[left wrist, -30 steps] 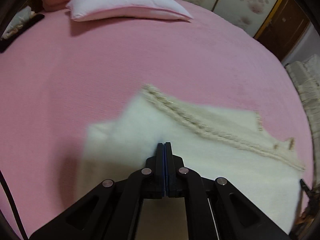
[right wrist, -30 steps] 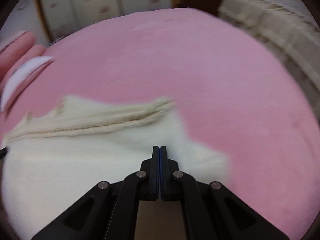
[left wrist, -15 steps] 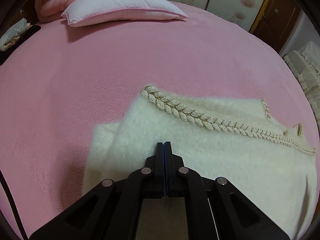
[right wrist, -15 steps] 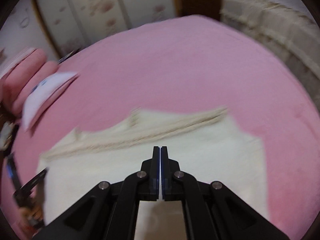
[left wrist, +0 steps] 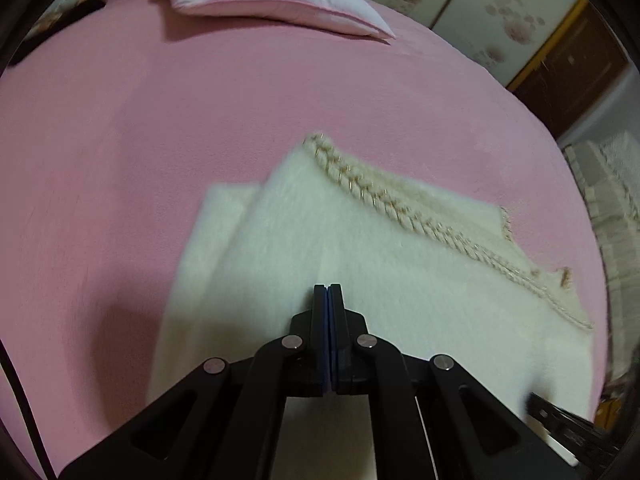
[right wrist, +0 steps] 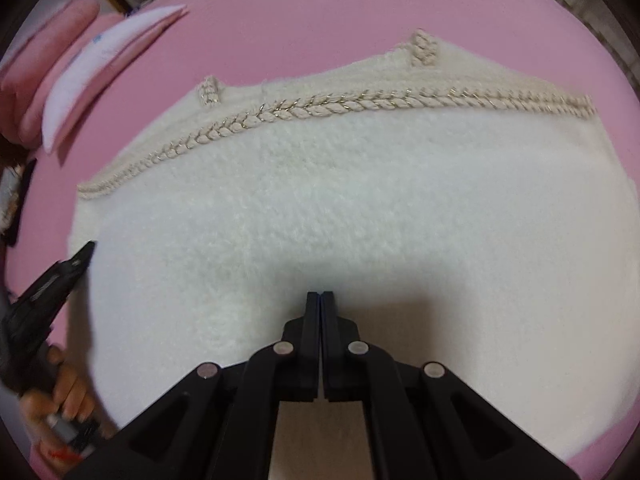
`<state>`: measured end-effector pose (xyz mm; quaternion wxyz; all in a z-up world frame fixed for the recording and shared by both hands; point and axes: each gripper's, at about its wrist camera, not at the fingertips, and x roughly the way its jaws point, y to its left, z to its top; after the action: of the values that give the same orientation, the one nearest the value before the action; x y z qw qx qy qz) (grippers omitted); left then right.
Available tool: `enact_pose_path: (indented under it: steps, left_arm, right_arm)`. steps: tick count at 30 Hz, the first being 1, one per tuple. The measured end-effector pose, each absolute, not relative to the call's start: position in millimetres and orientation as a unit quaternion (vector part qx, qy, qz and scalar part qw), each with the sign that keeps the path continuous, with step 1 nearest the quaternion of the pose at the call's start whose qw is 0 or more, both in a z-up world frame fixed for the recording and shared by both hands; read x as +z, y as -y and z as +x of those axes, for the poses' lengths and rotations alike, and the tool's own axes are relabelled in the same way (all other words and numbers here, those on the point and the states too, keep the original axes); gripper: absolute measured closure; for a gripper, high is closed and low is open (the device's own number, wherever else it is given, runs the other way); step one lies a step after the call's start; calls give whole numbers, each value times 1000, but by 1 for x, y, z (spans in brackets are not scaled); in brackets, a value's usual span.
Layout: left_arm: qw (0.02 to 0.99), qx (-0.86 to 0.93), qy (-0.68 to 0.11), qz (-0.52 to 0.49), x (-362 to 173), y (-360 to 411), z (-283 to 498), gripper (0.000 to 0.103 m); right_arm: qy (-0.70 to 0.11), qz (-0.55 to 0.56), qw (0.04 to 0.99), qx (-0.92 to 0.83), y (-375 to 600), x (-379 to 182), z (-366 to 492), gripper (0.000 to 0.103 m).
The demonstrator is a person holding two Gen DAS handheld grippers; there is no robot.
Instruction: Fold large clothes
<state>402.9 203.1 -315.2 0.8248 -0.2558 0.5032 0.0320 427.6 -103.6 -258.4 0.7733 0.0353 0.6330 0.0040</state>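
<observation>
Your left tongs (left wrist: 328, 287) and right tongs (right wrist: 321, 293) are both closed on nothing, above the cream garment (right wrist: 340, 208) lying folded mid-bed (left wrist: 160, 128); drag them across the pile and you risk snagging the braided trim (right wrist: 328, 109), undoing the fold

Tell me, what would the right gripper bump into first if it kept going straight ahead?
Probably the fluffy cream-white garment spread on the pink bedcover. The right gripper, jaws together, points across its fuzzy surface toward the braided rope trim. Its height above the fabric is unclear.
</observation>
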Motion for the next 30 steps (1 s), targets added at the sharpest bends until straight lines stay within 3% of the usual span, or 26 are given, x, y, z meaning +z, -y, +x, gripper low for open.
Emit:
enact_pose_path:
  steps: [5,12,13,15,17,20,30]
  left_arm:
    - [823,30,-514,-241,-298,-193,356,102]
    - [785,18,-563,-256,-283,-185,290,98]
    - [776,17,-571,-267,-284,-185,281,95]
    - [759,10,-583,-290,-287,-188,262,70]
    - [743,-14,-586,-322,-290,-189,244,55]
    - [723,-44,-587,-361,-291,-192,223,55]
    - [656,14,-577,-486,-319,-229,209,42]
  right_arm:
    - [-657,-21,753,-2,85,-266,440,103]
    - [-699,11,713,50,106,-271,459,103]
    - [-707,23,705,57,113,-271,464,103]
    - [-717,58,691,63,126,-273,469,103]
    - [-721,107,682,62,142,-275,472,103]
    - [-718,161,675,60,159,-278,471,103]
    - [-701,112,703,36,145,-273,457,103]
